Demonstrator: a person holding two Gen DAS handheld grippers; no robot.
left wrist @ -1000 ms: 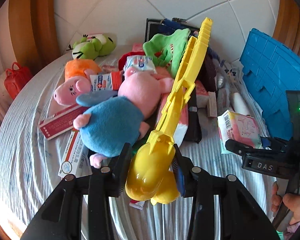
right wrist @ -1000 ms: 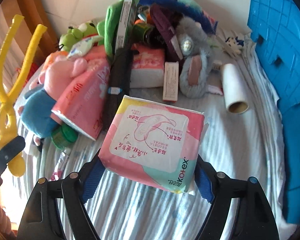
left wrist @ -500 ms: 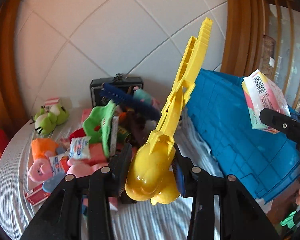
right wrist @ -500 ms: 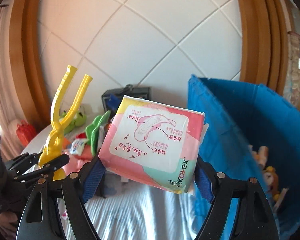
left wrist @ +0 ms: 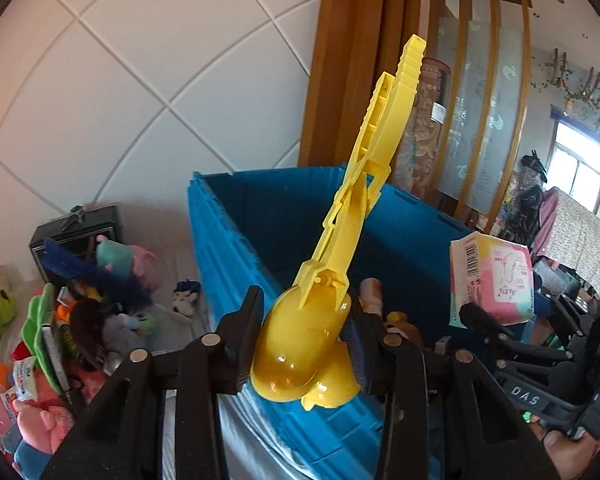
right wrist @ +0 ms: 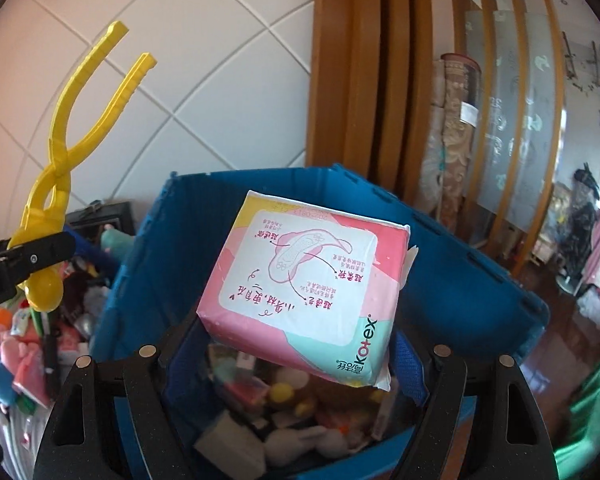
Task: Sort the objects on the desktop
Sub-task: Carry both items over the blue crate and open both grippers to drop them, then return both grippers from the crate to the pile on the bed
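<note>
evidently both loads hung over the blue bin (right wrist: 452, 280). left gripper (left wrist: 306, 344) fingers were clamped narrow on the yellow clamp toy (left wrist: 312, 344)'s stiff, slick bulb, handles up. right gripper (right wrist: 296, 354) fingers, spread wide, pinched the soft, light pad pack (right wrist: 304, 292) by its sides.

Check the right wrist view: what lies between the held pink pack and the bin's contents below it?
Nothing: in the right wrist view the pink pack, clamped in the right gripper, hangs over the blue bin, with only open air above the jumbled items.
</note>
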